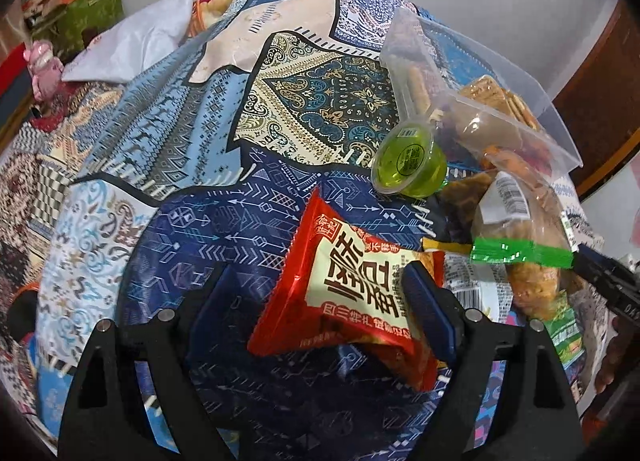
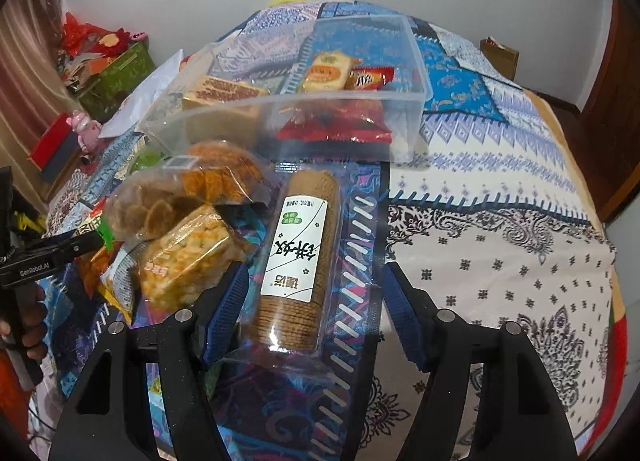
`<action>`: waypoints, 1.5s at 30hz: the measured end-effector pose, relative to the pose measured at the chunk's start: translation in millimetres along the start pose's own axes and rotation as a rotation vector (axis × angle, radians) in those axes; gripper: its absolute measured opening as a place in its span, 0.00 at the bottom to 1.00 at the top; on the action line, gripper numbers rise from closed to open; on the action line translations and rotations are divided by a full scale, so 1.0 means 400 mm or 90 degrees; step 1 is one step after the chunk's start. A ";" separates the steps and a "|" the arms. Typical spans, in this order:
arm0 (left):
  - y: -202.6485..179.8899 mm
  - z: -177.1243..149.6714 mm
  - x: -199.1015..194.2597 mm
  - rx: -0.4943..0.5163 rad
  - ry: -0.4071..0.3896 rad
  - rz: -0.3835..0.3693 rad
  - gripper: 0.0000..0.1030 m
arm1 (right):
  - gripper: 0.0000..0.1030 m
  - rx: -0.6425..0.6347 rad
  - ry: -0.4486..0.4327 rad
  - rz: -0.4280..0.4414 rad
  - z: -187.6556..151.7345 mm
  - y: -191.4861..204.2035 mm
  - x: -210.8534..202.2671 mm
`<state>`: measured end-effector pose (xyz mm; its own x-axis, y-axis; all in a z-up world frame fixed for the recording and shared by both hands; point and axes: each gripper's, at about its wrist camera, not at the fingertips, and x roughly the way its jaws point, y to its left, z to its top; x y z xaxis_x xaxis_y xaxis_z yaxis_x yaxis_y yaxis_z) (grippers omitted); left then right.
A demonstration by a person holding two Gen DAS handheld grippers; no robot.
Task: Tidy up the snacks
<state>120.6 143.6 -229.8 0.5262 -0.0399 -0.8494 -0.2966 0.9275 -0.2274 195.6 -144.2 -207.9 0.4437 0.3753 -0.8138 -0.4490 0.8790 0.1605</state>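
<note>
- One left gripper (image 1: pixel 332 313) fills the bottom of the left wrist view; its two blue fingers (image 1: pixel 430 311) stand apart around one red snack packet (image 1: pixel 352 289), which lies between them on the patterned bedspread (image 1: pixel 224 149). The right finger overlaps the packet's edge; whether it presses on it cannot be told.
- One right gripper (image 2: pixel 312 313) sits at the bottom of the right wrist view, fingers (image 2: pixel 228 309) apart on either side of one clear sleeve of round biscuits (image 2: pixel 298 257) at frame centre, with gaps on both sides.
- One clear plastic bin (image 2: pixel 340 113) stands in the upper middle of the right wrist view, holding about four packets; frosted walls blur the count.
- One green jelly cup (image 1: pixel 410 163) lies on its side just beside the bin, right of centre in the left wrist view.
- A heap of bagged snacks (image 2: pixel 188 213) at centre left overlaps too much to count.
- One hand (image 2: pixel 34 321) is cut off at the left edge.
</note>
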 end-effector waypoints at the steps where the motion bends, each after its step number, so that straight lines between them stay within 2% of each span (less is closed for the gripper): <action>1: 0.004 -0.003 0.007 -0.012 0.003 -0.014 0.83 | 0.63 0.000 0.001 0.000 0.000 0.000 0.004; 3: 0.004 -0.008 0.015 -0.021 0.005 -0.025 0.83 | 0.63 0.000 0.000 0.000 0.002 0.001 0.008; 8: -0.023 -0.017 0.020 0.003 -0.001 -0.019 0.83 | 0.61 0.015 0.004 0.009 0.003 -0.002 0.030; 9: -0.031 -0.022 0.022 0.010 0.002 -0.018 0.82 | 0.59 0.013 0.002 0.012 0.001 0.000 0.031; 11: -0.055 -0.035 0.021 0.040 -0.004 0.000 0.76 | 0.42 0.009 0.004 0.026 0.003 0.002 0.031; 14: -0.077 -0.047 0.005 0.059 -0.023 0.022 0.62 | 0.36 -0.005 -0.001 0.018 -0.002 0.012 0.021; 18: -0.065 -0.049 -0.027 0.047 -0.035 0.018 0.49 | 0.34 -0.002 -0.007 0.019 -0.009 0.005 0.008; 27: -0.076 -0.034 -0.120 0.060 -0.087 0.029 0.46 | 0.33 0.022 -0.038 0.020 -0.010 -0.024 -0.043; 31: -0.100 -0.006 -0.167 0.072 -0.118 0.027 0.33 | 0.33 0.022 -0.060 0.016 -0.009 -0.024 -0.074; 34: -0.118 0.019 -0.182 0.073 -0.125 -0.002 0.32 | 0.33 0.026 -0.076 0.020 -0.004 -0.028 -0.098; 37: -0.141 0.035 -0.192 0.088 -0.146 0.007 0.32 | 0.33 0.031 -0.095 0.024 0.006 -0.033 -0.122; 41: -0.156 0.058 -0.206 0.089 -0.157 -0.006 0.32 | 0.33 0.037 -0.117 0.030 0.024 -0.039 -0.144; 45: -0.163 0.090 -0.236 0.083 -0.189 -0.009 0.32 | 0.33 0.035 -0.137 0.028 0.049 -0.045 -0.156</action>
<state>119.1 100.4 -117.7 0.7444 0.0384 -0.6666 -0.1930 0.9681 -0.1597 191.1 -177.7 -149.0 0.5829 0.4622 -0.6683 -0.4305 0.8732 0.2284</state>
